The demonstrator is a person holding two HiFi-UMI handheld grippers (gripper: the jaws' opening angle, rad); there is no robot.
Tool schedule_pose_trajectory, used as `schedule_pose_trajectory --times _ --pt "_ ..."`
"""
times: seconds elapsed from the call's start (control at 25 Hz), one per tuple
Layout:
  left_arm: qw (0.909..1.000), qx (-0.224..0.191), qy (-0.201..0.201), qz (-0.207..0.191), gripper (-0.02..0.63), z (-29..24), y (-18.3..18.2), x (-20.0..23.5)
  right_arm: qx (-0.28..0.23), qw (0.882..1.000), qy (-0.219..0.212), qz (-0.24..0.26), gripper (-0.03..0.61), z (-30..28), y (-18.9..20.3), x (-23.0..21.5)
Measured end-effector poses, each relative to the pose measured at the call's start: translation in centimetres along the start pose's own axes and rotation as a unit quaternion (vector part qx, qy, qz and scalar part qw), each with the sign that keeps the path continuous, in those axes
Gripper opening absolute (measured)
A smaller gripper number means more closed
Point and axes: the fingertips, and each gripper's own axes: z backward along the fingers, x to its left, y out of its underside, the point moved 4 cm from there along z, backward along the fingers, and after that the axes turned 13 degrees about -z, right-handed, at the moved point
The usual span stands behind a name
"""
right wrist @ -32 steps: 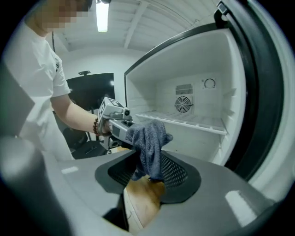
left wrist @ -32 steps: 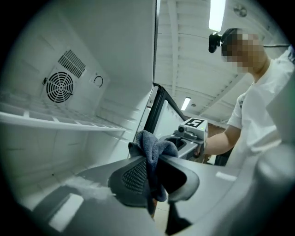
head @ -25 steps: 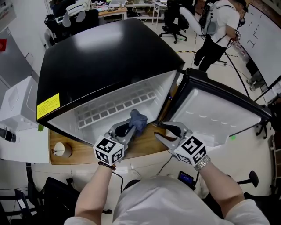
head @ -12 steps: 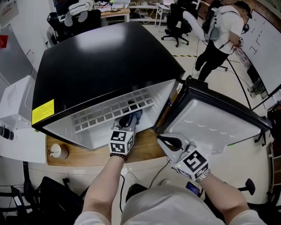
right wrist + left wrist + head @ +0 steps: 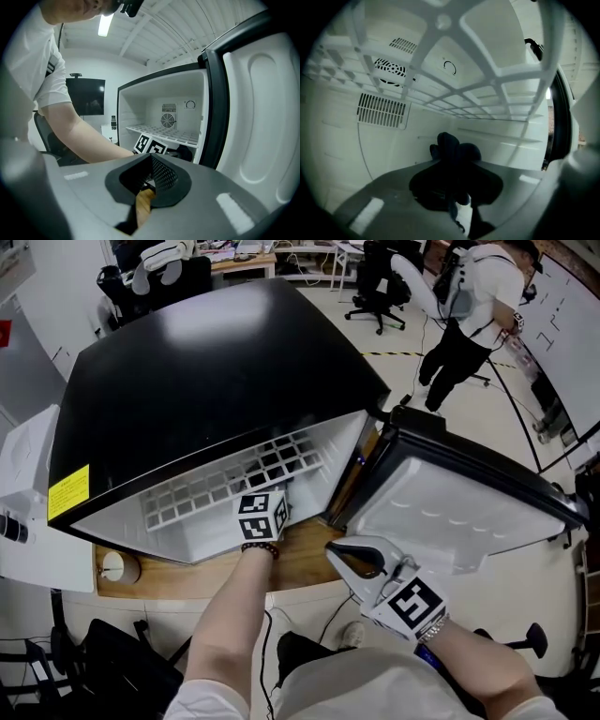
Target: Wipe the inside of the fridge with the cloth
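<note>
The black mini fridge [image 5: 216,362] stands with its door [image 5: 450,507] swung open to the right. My left gripper [image 5: 455,165] reaches inside, under the white wire shelf [image 5: 487,86], and is shut on a dark blue cloth [image 5: 451,146] that bunches up past its tips. In the head view only its marker cube [image 5: 262,512] shows at the fridge opening. From the right gripper view the cube [image 5: 150,144] and the cloth [image 5: 185,153] sit below the shelf. My right gripper [image 5: 337,552] hangs outside in front of the door, shut with nothing in it.
The fridge sits on a wooden tabletop [image 5: 305,563]. A white appliance [image 5: 28,493] stands at the left and a small round object [image 5: 117,565] lies on the wood. A fan vent [image 5: 389,68] is on the fridge's back wall. A person [image 5: 469,296] stands farther back.
My left gripper has pushed the cloth from the front edge deeper into the fridge. The right gripper's jaws, open a second ago, are now shut, and it has drawn back slightly.
</note>
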Motion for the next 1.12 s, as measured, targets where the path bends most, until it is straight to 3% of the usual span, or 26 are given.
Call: schedule_pose_trajectory --times 0.36,0.72,1.12 --pt "0.9999 -0.006 -0.005 0.009 0.058 -2.5 -0.5 0.3 0.012 1.0 -0.005 -0.008 0.002 0.4 1.0 0.3" --pt "0.9993 -0.012 0.033 0.016 0.057 -3.3 -0.3 -0.9 0.013 1.0 -0.005 -0.023 0.002 1.1 1.8 0.5" --pt "0.9976 -0.008 0.068 -0.004 0.055 -1.1 0.1 -3.3 0.007 0.999 -0.021 -0.04 0.002 1.5 2.5 1.8"
